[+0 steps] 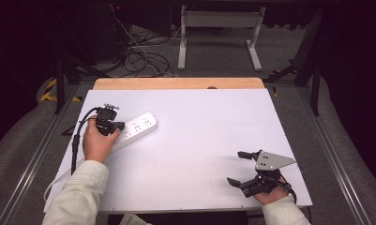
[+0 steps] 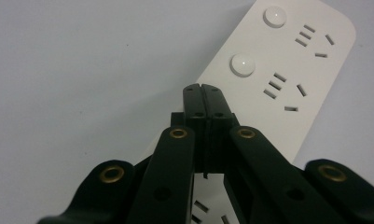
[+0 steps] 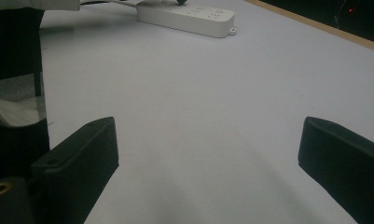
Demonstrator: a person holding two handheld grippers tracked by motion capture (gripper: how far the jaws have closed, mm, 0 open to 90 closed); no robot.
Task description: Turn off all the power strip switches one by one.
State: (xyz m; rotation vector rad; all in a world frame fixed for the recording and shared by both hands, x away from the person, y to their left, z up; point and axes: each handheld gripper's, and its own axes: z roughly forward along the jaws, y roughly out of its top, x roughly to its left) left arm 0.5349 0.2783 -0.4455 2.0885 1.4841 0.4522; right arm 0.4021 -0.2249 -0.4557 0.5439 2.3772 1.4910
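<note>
We see one obstacle on the bench (image 1: 199, 117): the power strip (image 1: 136, 127) near its left edge, under the left gripper (image 1: 111, 125). Between it and the right gripper (image 1: 239, 168), bare surface lets a hand pass.

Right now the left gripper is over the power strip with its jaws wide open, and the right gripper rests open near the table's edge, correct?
Not quite. The left gripper is over the power strip, but the left gripper view shows its jaws shut together, empty. The right gripper is open.

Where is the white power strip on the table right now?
In the high view the power strip lies on the left half of the white table, right under the left gripper, whose jaws are shut, and far from the right gripper.
</note>
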